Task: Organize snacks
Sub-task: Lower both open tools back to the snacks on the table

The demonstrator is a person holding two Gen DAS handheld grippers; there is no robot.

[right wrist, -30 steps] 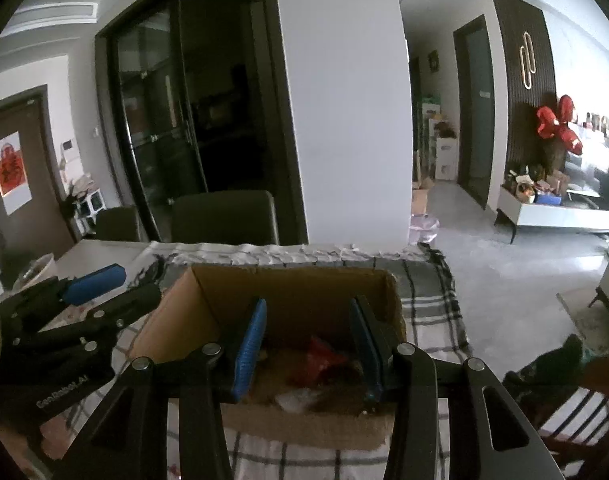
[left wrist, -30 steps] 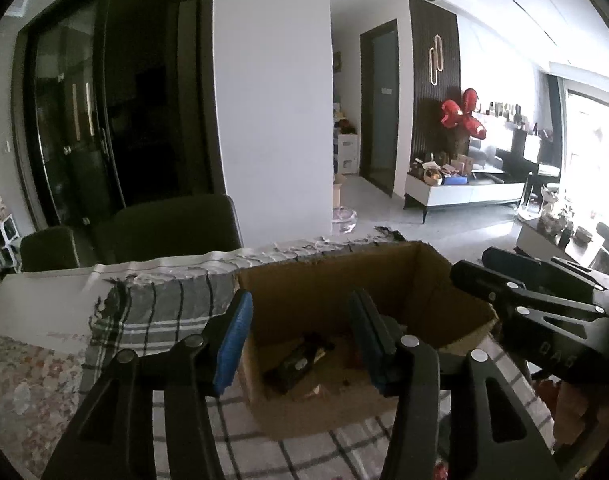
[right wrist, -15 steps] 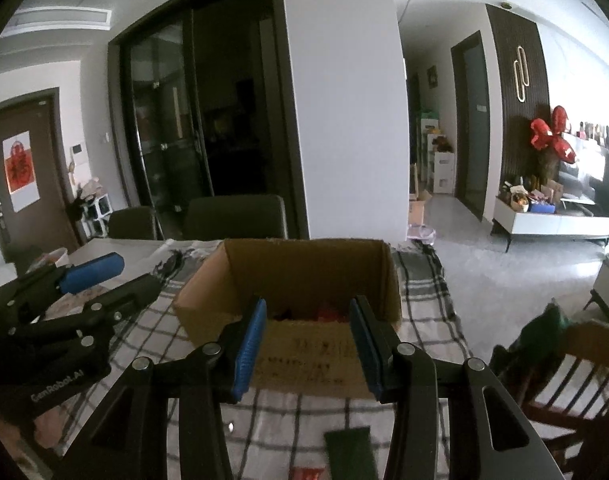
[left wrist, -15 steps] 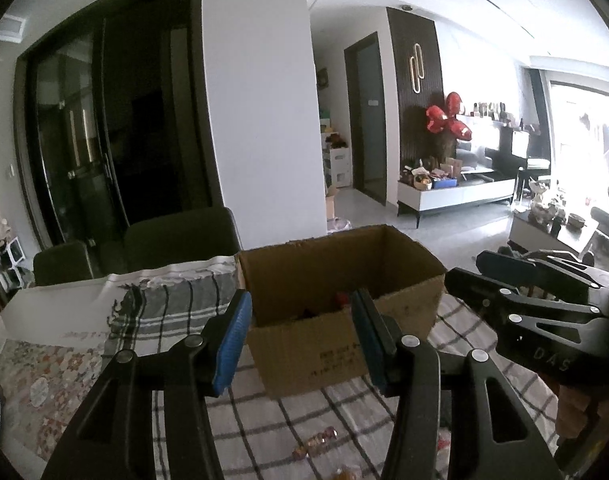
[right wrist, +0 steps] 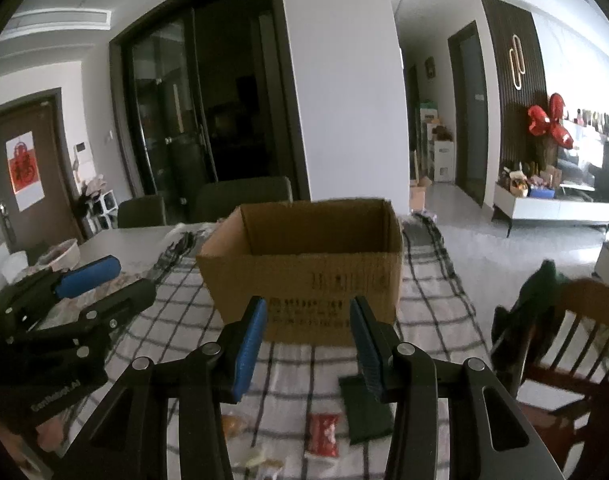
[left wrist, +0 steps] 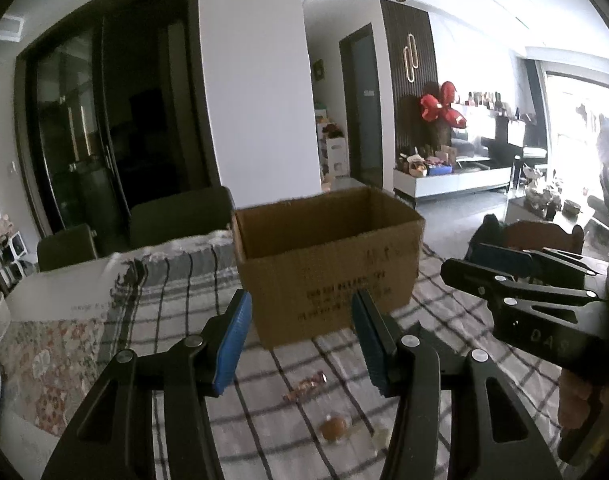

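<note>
The left gripper (left wrist: 300, 344) hangs over the tabletop with its jaws apart and nothing between them; the right gripper (right wrist: 306, 344) is likewise spread and empty. Both point at a cardboard box (left wrist: 328, 264) standing on a checked cloth (left wrist: 176, 304) toward the far edge of the tabletop.

The left view shows a foil-wrapped snack (left wrist: 306, 386) and a round brown snack (left wrist: 334, 428) lying loose on the cloth near the front edge, with the right gripper just beside at the right and fingers (left wrist: 576, 400) of the hand carrying it. The right view instead shows a red packet (right wrist: 323, 434), a dark green packet (right wrist: 362, 412) and pale wrapped pieces (right wrist: 260, 460) on the cloth, well short of the box. The inside of the box is hidden from both.

Dark chairs (right wrist: 240, 198) stand behind the far edge, a wooden chair (right wrist: 576, 332) at the right edge. Beyond are a white pillar (left wrist: 260, 80), dark glass doors (right wrist: 192, 100) and red balloons (left wrist: 440, 106).
</note>
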